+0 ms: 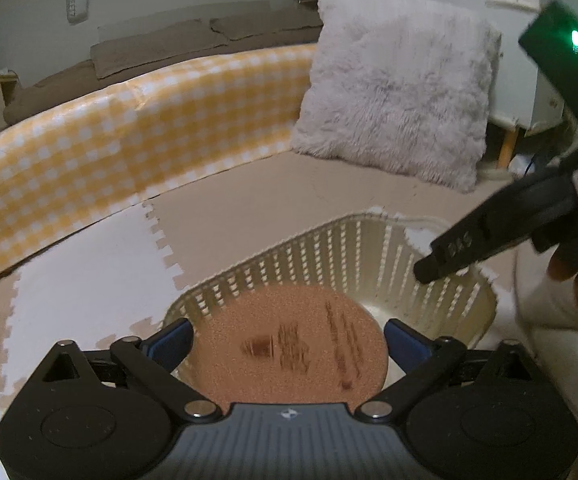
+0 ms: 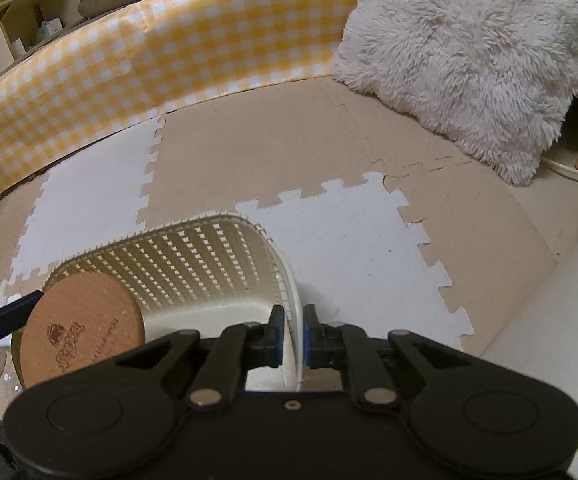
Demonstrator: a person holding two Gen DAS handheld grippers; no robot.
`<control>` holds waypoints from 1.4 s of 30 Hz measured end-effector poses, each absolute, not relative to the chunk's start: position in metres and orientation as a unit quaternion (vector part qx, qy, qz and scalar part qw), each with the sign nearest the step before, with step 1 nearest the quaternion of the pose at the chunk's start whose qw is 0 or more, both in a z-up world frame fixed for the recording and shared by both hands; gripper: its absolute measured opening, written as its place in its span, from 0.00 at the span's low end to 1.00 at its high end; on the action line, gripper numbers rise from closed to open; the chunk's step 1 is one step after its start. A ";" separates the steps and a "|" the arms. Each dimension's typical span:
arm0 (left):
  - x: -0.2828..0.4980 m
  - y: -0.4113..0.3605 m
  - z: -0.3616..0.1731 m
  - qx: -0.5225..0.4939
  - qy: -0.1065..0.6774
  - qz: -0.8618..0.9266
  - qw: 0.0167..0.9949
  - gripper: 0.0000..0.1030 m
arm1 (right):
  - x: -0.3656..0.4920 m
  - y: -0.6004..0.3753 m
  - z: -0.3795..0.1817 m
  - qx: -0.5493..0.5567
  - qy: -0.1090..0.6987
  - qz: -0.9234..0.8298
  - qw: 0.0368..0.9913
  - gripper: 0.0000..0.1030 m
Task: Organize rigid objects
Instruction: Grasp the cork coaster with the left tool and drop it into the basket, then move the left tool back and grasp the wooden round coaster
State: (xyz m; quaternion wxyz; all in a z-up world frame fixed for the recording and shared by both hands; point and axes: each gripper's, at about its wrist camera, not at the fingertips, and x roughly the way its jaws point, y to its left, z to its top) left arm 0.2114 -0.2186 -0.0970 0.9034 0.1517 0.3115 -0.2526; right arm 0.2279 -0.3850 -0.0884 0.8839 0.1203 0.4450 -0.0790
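Right under the left-hand camera, the left gripper (image 1: 287, 334) has its blue-padded fingers (image 1: 173, 338) spread as wide as they go, one on each side of a round cork coaster (image 1: 289, 350). The pads do not seem to press on the disc; it looks blurred there. Seen from the right wrist, the coaster (image 2: 83, 326) leans tilted against the near left corner of the cream basket (image 2: 193, 258), its printed face up, partly over the rim and partly inside.

Over on the basket's right side, the right gripper (image 2: 291, 334) is clamped onto the thin basket wall (image 2: 293, 320), one pad inside and one outside, jaws nearly closed on it. From the left camera the same gripper (image 1: 441, 264) shows as a dark arm reaching down to the far rim of the basket (image 1: 329, 248), with a green light on its body and a bit of a hand behind it.

Beneath the basket lies a foam puzzle mat (image 2: 249, 160) of white and tan tiles. Behind it runs a yellow checked bolster (image 2: 149, 48), and a fluffy grey cushion (image 2: 469, 52) leans at the far right.
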 end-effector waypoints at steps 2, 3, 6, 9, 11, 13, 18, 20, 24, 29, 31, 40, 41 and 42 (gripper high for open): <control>0.210 -0.218 -0.098 0.158 0.312 -0.249 0.903 1.00 | 0.228 -0.386 -0.089 0.123 0.446 -0.079 0.883 0.09; 0.210 -0.217 -0.098 0.156 0.316 -0.250 0.902 1.00 | 0.228 -0.386 -0.089 0.125 0.446 -0.079 0.883 0.09; 0.209 -0.213 -0.098 0.146 0.325 -0.251 0.900 1.00 | 0.228 -0.386 -0.089 0.124 0.448 -0.078 0.882 0.09; 0.206 -0.208 -0.095 0.128 0.332 -0.259 0.898 1.00 | 0.228 -0.387 -0.090 0.125 0.448 -0.077 0.882 0.09; 0.204 -0.207 -0.093 0.123 0.334 -0.261 0.898 1.00 | 0.228 -0.387 -0.090 0.124 0.448 -0.077 0.882 0.09; 0.202 -0.206 -0.091 0.118 0.336 -0.262 0.897 1.00 | 0.228 -0.386 -0.090 0.122 0.448 -0.077 0.882 0.09; 0.197 -0.202 -0.085 0.098 0.345 -0.266 0.895 1.00 | 0.227 -0.385 -0.089 0.118 0.447 -0.078 0.884 0.09; 0.196 -0.200 -0.082 0.090 0.347 -0.268 0.894 1.00 | 0.227 -0.384 -0.089 0.116 0.447 -0.078 0.884 0.09; 0.191 -0.197 -0.074 0.083 0.346 -0.269 0.895 1.00 | 0.228 -0.382 -0.089 0.108 0.447 -0.080 0.884 0.10; 0.179 -0.192 -0.063 0.075 0.340 -0.277 0.896 1.00 | 0.228 -0.382 -0.089 0.106 0.447 -0.080 0.885 0.10; 0.174 -0.190 -0.060 0.073 0.339 -0.279 0.896 1.00 | 0.227 -0.382 -0.089 0.105 0.448 -0.081 0.884 0.10; 0.142 -0.174 -0.055 0.066 0.341 -0.276 0.896 1.00 | 0.227 -0.379 -0.088 0.101 0.447 -0.077 0.885 0.13; 0.139 -0.172 -0.056 0.066 0.341 -0.273 0.897 1.00 | 0.227 -0.379 -0.088 0.099 0.448 -0.078 0.885 0.13; 0.136 -0.169 -0.058 0.067 0.342 -0.271 0.897 1.00 | 0.227 -0.379 -0.088 0.097 0.449 -0.079 0.885 0.13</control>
